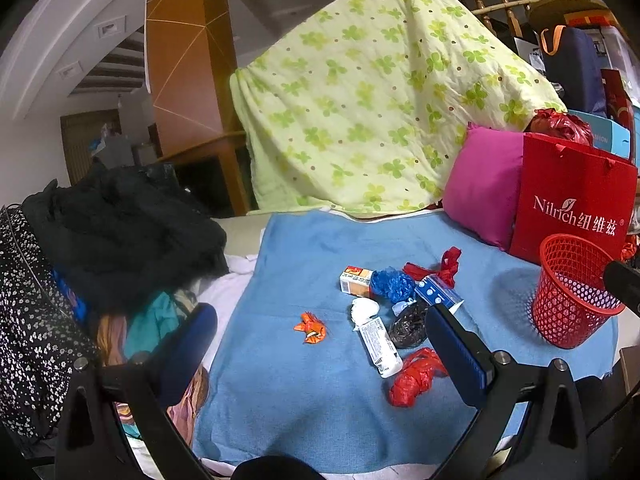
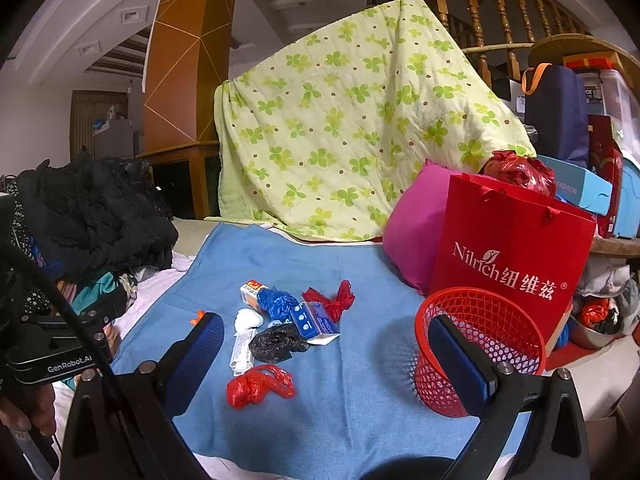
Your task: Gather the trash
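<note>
Trash lies in a cluster on a blue cloth (image 1: 288,264): an orange wrapper (image 1: 311,328), a white tube (image 1: 379,346), a white crumpled wad (image 1: 363,309), a black bag (image 1: 409,325), blue bag (image 1: 392,284), small cartons (image 1: 354,279), red bags (image 1: 416,376). A red mesh basket (image 1: 572,292) stands at the right, also in the right wrist view (image 2: 480,344). My left gripper (image 1: 320,344) is open and empty, hovering near the cluster. My right gripper (image 2: 324,352) is open and empty, above the cloth between the trash (image 2: 260,388) and the basket.
A red paper bag (image 2: 508,256) and pink cushion (image 2: 412,232) stand behind the basket. A green flowered quilt (image 2: 340,128) hangs at the back. A heap of dark clothes (image 1: 120,232) lies left of the cloth.
</note>
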### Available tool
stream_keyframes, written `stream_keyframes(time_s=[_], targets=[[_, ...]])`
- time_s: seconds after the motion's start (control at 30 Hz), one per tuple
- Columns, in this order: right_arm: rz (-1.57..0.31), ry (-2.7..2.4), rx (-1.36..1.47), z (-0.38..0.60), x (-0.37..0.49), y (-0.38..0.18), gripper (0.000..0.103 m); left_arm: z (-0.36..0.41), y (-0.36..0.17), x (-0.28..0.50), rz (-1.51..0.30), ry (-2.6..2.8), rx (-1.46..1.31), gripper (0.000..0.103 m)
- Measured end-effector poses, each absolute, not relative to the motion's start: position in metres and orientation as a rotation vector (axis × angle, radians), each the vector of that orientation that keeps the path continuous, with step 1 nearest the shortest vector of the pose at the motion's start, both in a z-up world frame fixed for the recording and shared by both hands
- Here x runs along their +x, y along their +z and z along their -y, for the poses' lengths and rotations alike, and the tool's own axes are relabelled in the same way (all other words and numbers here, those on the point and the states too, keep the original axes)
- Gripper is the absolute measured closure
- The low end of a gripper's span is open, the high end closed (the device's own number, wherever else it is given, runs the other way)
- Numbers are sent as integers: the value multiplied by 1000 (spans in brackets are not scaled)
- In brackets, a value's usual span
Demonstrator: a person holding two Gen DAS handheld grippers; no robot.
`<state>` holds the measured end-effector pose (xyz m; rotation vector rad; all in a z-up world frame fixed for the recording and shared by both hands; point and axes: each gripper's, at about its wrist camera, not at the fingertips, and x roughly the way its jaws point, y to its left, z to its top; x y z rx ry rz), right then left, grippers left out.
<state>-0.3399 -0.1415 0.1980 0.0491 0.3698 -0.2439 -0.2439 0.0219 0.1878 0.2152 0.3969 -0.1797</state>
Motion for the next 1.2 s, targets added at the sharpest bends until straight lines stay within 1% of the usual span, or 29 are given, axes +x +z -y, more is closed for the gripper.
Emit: stream_keyframes(time_s=[0.3,0.53,0.63,1.2], targets=[[-376,-248,23,138,-337,196,0,-20,184,-242,-406,-184,216,0],[-445,-253,-11,134,-329,198,0,-20,181,-240,-413,-186,215,0],[-413,-249,8,135,-331,196,0,-20,181,-239,-416,-188,216,0],[-418,-243,12,135,-322,190,0,-21,172,-227,-448,-190,219,0]])
